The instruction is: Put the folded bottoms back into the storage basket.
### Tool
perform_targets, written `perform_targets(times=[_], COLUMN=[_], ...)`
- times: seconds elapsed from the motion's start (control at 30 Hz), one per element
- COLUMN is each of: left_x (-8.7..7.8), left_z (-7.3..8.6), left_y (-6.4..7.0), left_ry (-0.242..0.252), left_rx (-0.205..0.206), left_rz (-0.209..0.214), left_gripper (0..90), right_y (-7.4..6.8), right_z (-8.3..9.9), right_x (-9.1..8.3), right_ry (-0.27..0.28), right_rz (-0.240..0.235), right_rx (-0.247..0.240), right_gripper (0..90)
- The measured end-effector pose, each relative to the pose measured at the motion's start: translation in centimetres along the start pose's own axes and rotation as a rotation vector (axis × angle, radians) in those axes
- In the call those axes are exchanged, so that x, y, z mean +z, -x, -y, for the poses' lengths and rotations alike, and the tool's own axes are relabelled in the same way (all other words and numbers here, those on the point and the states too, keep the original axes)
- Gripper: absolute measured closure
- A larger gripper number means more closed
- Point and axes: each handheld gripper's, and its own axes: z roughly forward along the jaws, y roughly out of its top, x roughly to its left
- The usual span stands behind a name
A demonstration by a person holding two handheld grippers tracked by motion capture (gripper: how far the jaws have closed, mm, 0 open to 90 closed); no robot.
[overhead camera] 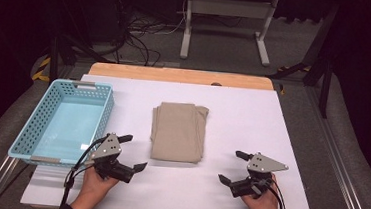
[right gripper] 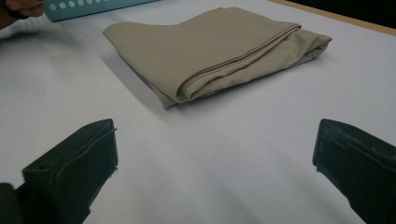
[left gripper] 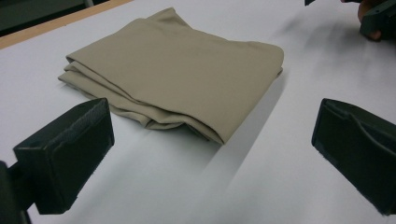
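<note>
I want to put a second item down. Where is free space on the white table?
Free: the wide strip between the folded beige cloth and the table's right edge, and the strip behind the cloth. Crowded: the left side, where the blue basket stands beside the left gripper.

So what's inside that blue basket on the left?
The blue basket looks empty: its pale floor shows bare through most of it. The strip of floor just behind the near wall is hidden by that wall. The folded beige cloth lies outside it, on the white table.
</note>
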Motion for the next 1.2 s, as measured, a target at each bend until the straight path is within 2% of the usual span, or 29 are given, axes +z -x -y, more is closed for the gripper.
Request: perform_targets(times=[0.33,0.47,0.73,0.9,1.2], left_x=[0.3,0.5,1.1,1.6,2.5], left_z=[-1.6,-2.3,-3.3,-3.9,-4.8], left_y=[-1.3,-1.7,-1.9,-2.2,-2.9], left_ry=[-0.006,0.002,-0.014,-0.025,-0.033], left_rx=[-0.043,-0.044,-0.029,-0.016,-0.029], left_rz=[0.022,0.026,0.045,0.031,0.035], left_gripper=[0.0,0.0,0.0,0.0,0.0], right_y=[0.2,0.1,0.1,0.1,0.0], right_z=[0.0,0.1,0.1,0.1,0.1], right_x=[0.0,0.0,0.1,0.1,0.1], right_ry=[-0.003,-0.004,-0.01,-0.009,-0.011], right_rz=[0.002,-0.001,0.004,0.008,0.012], right_rx=[0.01,0.007,0.007,0.003,0.003], right_gripper=[0.6,0.6,0.7,0.8,0.9])
